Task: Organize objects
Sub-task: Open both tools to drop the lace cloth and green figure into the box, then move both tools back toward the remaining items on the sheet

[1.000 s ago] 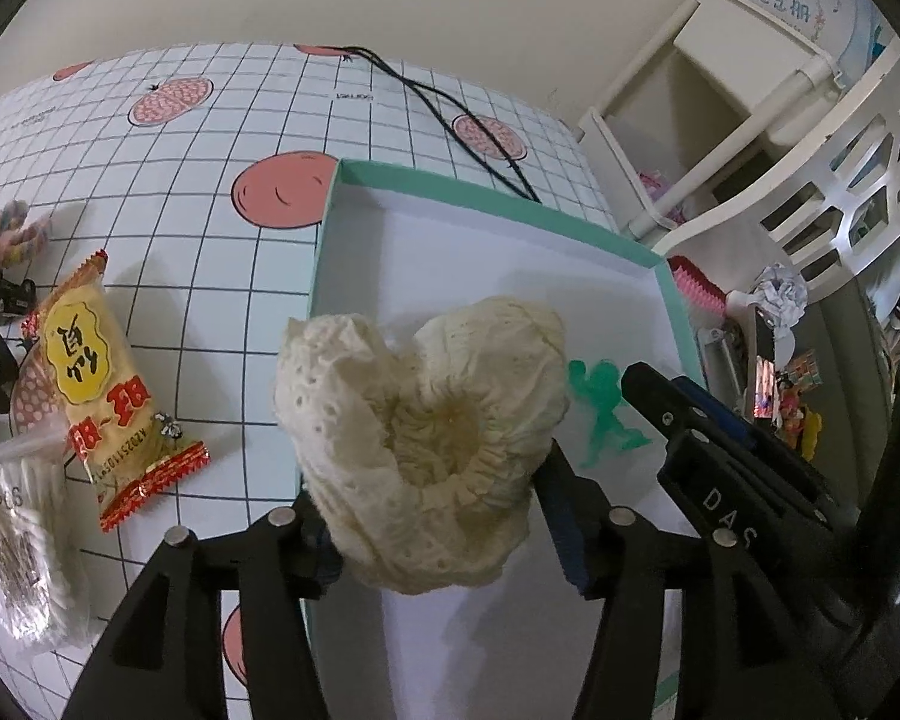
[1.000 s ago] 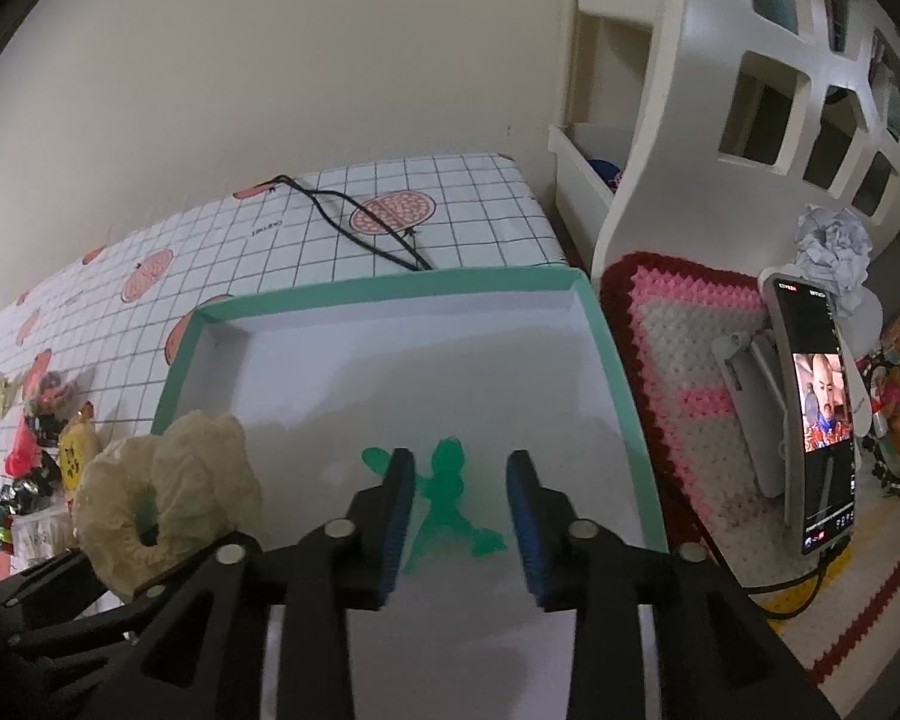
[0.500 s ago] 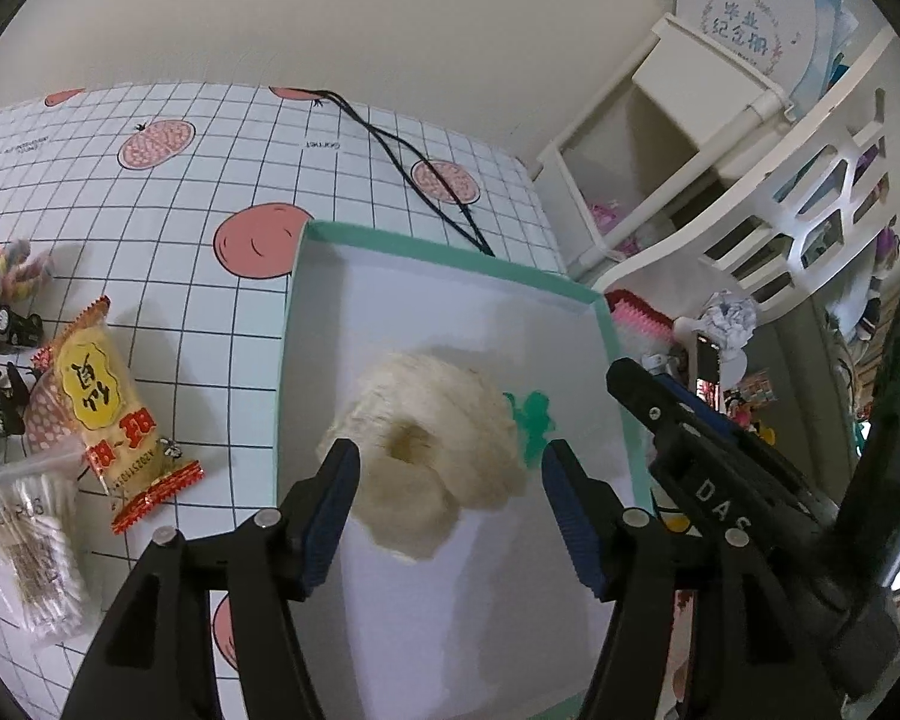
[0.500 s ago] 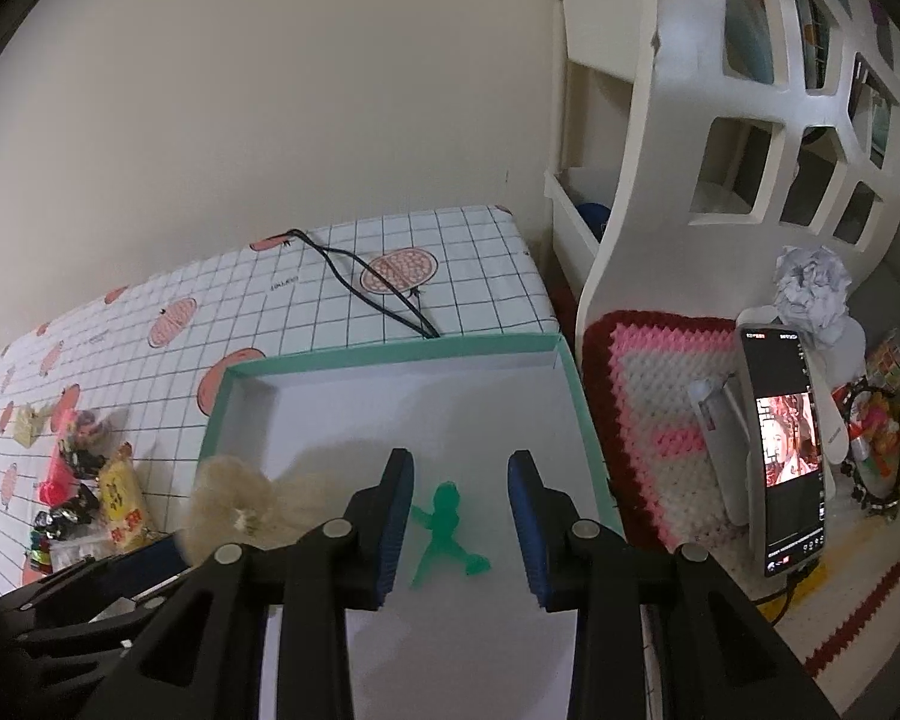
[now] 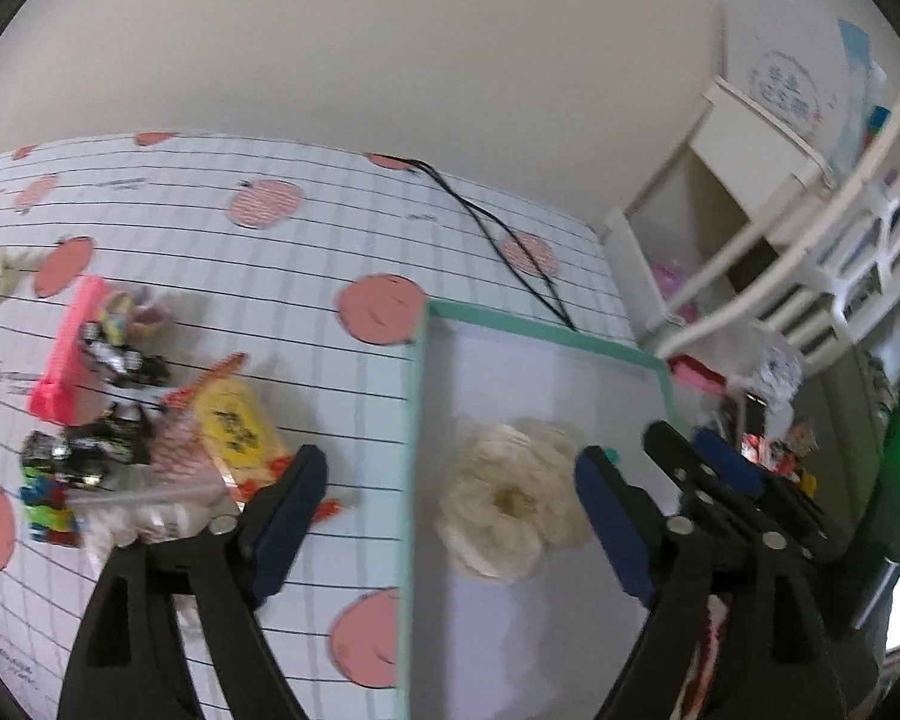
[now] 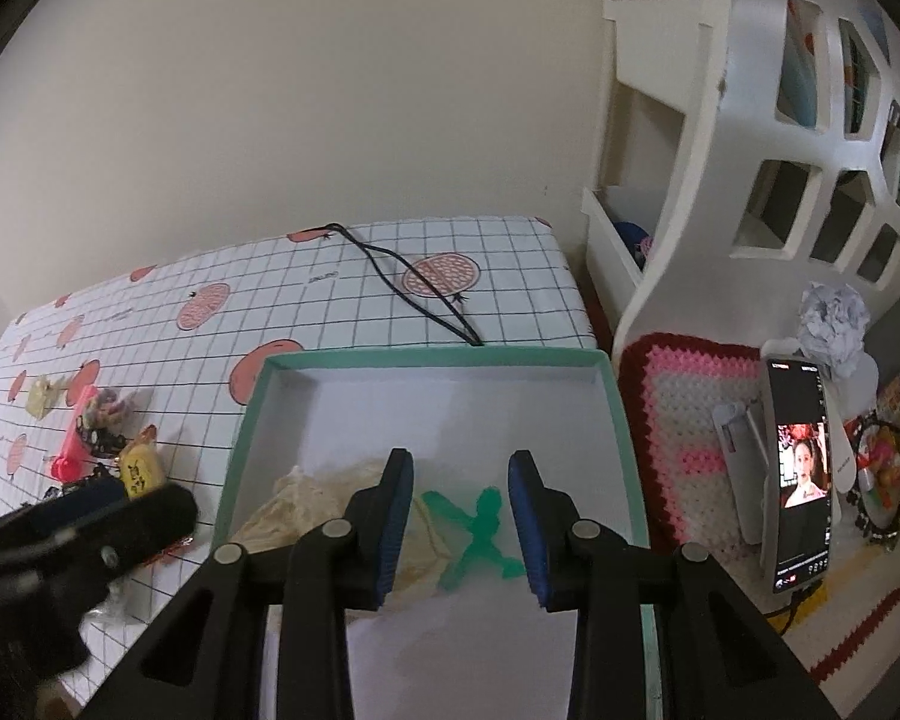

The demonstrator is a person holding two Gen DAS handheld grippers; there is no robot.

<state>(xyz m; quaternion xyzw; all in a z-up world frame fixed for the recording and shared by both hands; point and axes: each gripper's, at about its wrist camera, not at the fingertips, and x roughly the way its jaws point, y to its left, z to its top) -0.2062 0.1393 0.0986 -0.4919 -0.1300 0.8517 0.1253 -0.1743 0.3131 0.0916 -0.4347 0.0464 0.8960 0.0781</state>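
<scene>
Gaping left gripper hides (right view shows) green figure between parted right gripper jaws

Dim fisheye views, left motion-blurred

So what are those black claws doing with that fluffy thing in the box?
A person is tidying small things off the table into the teal-edged box, with a claw in each hand. The left claw has just been opening, and the cream lace scrunchie lies loose in the box. The right claw has been opening too, above the green toy figure beside the scrunchie. A yellow snack packet and other bits wait on the checked tablecloth.
</scene>
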